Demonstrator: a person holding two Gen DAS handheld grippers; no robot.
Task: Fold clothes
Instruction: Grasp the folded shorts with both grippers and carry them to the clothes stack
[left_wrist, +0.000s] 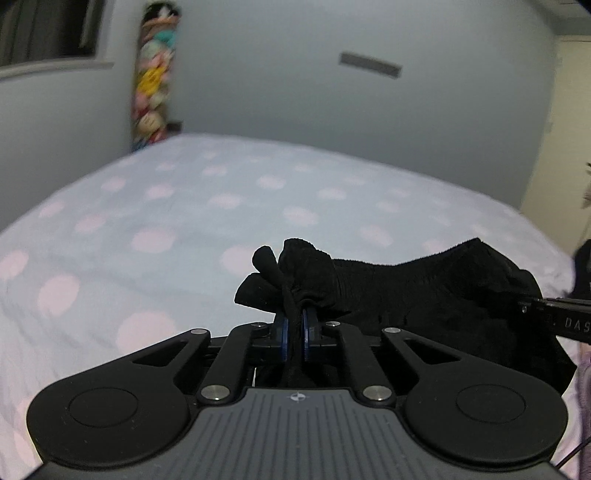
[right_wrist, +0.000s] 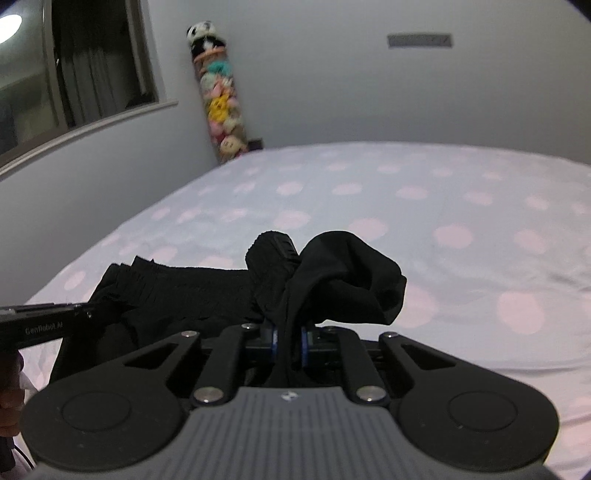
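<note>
Bed (left_wrist: 155, 206) across most of both views, spread with a pale sheet dotted in pink, broad and bare on its far side, likely chosen as a soft flat place for laying clothes out. Grey wall behind, with a window (right_wrist: 92, 74) at far left and a tall stack of plush toys (right_wrist: 219, 99) in the far corner.

Black garment (left_wrist: 424, 291) at the near edge of the bed, stretched left to right between the two tools, with a gathered, ribbed band along its far edge; looks like shorts or a similar small piece, though too dark to tell for sure. Middle hanging slack and low, ends bunched where pinched.

Left gripper (left_wrist: 294, 326) with jaws clenched on the left end of the cloth, a knot of fabric bulging just beyond the blue pads (left_wrist: 283, 326). Right gripper (right_wrist: 288, 338) likewise grasping the right end, a loose fold flopping over to the right. Each tool visible from the other's camera, level with its partner.

Held at two ends so, probably to keep the cloth taut and square; equally fitting a spreading out or a carrying over of one edge.
</note>
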